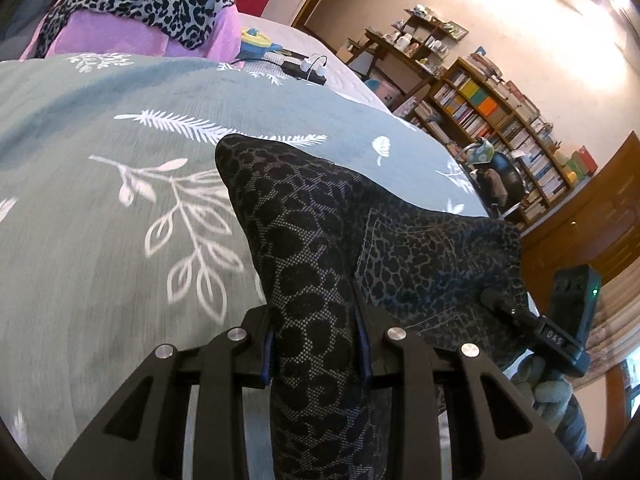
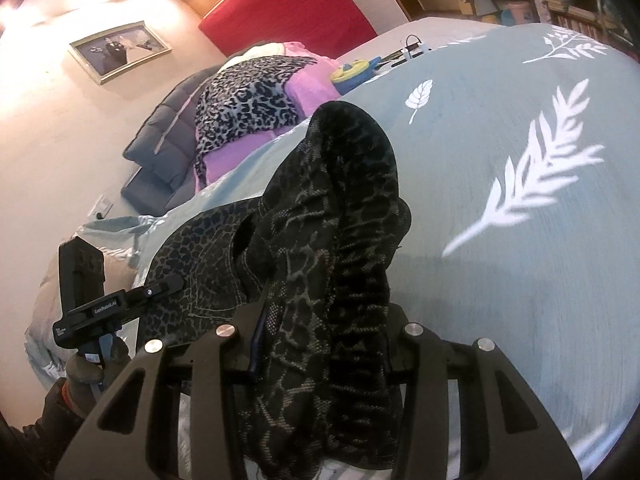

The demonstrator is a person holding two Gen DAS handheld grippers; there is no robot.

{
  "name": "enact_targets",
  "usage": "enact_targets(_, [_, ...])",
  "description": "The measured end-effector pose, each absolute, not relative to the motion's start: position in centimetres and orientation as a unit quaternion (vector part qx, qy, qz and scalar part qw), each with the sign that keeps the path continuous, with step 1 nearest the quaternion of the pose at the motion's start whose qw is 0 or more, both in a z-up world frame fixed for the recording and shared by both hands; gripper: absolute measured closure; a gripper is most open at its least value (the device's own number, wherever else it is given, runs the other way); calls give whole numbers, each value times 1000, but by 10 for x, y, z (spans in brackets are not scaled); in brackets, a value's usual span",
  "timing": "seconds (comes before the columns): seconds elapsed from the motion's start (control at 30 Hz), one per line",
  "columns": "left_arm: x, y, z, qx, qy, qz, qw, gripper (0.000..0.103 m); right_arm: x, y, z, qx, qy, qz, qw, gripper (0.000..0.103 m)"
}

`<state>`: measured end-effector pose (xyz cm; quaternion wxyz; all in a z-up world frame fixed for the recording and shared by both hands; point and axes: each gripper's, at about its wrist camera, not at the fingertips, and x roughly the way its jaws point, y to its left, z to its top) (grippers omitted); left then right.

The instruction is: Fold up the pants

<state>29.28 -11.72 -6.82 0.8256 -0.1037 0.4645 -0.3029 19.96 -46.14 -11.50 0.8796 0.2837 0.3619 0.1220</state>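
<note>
The dark leopard-print pants (image 1: 328, 248) hang between both grippers above the teal leaf-print bedspread (image 1: 100, 200). My left gripper (image 1: 318, 344) is shut on a bunched edge of the pants; a back pocket shows to its right. My right gripper (image 2: 324, 336) is shut on a thick gathered fold of the pants (image 2: 340, 208). The right gripper also shows in the left wrist view (image 1: 532, 320), gripping the far side of the cloth. The left gripper shows in the right wrist view (image 2: 132, 296), clamped on the pocket side.
A pile of pink cloth and a grey leopard-print garment (image 1: 140, 4) lies at the head of the bed. A yellow-blue toy (image 1: 256, 40) and a power strip (image 1: 304, 68) lie beside it. Bookshelves (image 1: 500, 120) stand beyond the bed edge. A grey quilt (image 2: 168, 140) lies by the wall.
</note>
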Motion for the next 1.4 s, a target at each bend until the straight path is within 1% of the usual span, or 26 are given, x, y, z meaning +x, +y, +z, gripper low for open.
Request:
enact_targets(0.17, [326, -133, -91, -91, 475, -296, 824, 73, 238, -466, -137, 266, 381, 106, 879, 61])
enact_targets(0.3, [340, -135, -114, -89, 486, -287, 821, 72, 251, -476, -158, 281, 387, 102, 872, 60])
enact_targets(0.37, [343, -134, -125, -93, 495, -282, 817, 66, 250, -478, -168, 286, 391, 102, 869, 59])
enact_targets(0.43, [346, -132, -135, -94, 501, -271, 816, 57, 249, -478, -175, 287, 396, 98, 867, 53])
enact_targets(0.5, [344, -131, -137, -88, 502, -263, 819, 48, 250, -478, -177, 292, 396, 91, 866, 51])
enact_targets(0.6, [341, -133, -133, -66, 494, -252, 829, 42, 245, -484, -172, 311, 386, 83, 865, 51])
enact_targets(0.63, [341, -134, -129, -58, 491, -247, 833, 42, 242, -485, -169, 314, 382, 81, 865, 48])
enact_targets(0.77, [339, -129, -111, -37, 474, -215, 853, 42, 228, -496, -143, 302, 348, 17, 887, 48])
enact_targets(0.87, [336, -122, -93, -54, 462, -205, 861, 42, 226, -495, -119, 300, 317, 16, 899, 48])
enact_targets(0.93, [333, -121, -85, -52, 453, -200, 867, 42, 233, -484, -104, 273, 309, 27, 911, 48])
enact_targets(1.03, [327, -132, -79, -50, 449, -223, 864, 42, 248, -463, -95, 233, 312, 49, 920, 48])
enact_targets(1.2, [322, -158, -97, -26, 450, -244, 859, 41, 279, -441, -110, 203, 339, 53, 917, 48])
enact_targets(1.4, [326, -166, -123, -5, 442, -241, 864, 40, 305, -448, -155, 205, 385, 27, 900, 48])
